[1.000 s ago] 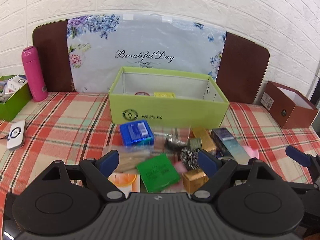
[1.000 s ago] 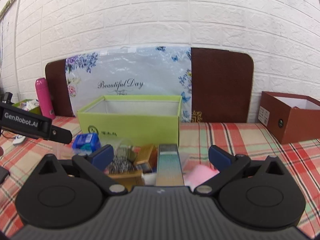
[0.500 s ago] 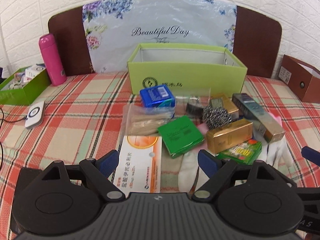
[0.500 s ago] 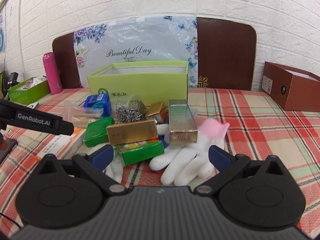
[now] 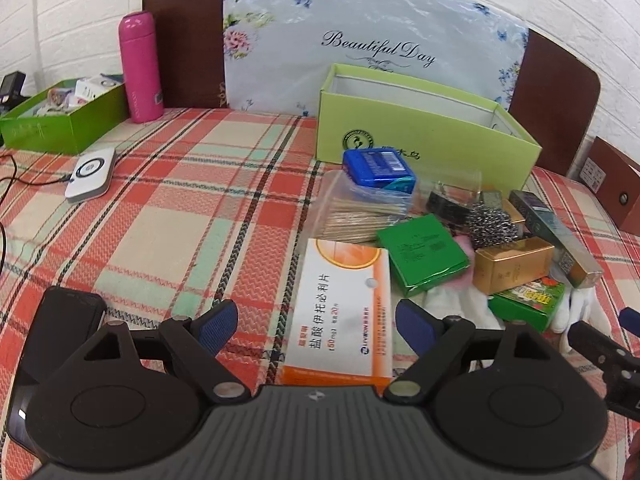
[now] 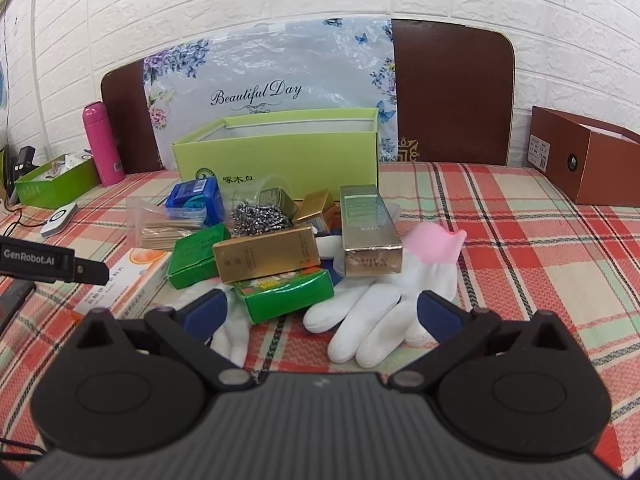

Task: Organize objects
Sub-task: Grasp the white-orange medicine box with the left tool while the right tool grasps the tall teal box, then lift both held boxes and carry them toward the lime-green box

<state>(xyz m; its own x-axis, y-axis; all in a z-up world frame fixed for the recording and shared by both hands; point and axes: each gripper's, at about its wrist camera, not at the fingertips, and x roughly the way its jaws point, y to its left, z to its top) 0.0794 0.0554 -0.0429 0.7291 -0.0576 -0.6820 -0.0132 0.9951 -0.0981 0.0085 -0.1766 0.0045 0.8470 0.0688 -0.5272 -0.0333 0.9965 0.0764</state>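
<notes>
A pile of small items lies on the plaid cloth in front of an open lime-green box (image 5: 420,128) (image 6: 280,156). It holds an orange-white medicine box (image 5: 344,308) (image 6: 128,280), a green packet (image 5: 424,252), a gold box (image 6: 266,252), a tall gold-green box (image 6: 370,228), a blue box (image 5: 378,168), a steel scourer (image 6: 256,216), a bag of sticks (image 5: 356,216) and white gloves (image 6: 372,320). My left gripper (image 5: 316,328) is open and empty, over the medicine box. My right gripper (image 6: 320,314) is open and empty, over the gloves.
A pink bottle (image 5: 140,68) and a dark green box of items (image 5: 60,116) stand at the back left, with a white device (image 5: 90,172) and cable nearby. A brown box (image 6: 588,164) stands at the right. A floral bag (image 6: 264,92) leans on the wall.
Both grippers have drawn back and tilted down, so the pile shows fully. The left view has swung left, with the medicine box now between its fingers. Both stay open.
</notes>
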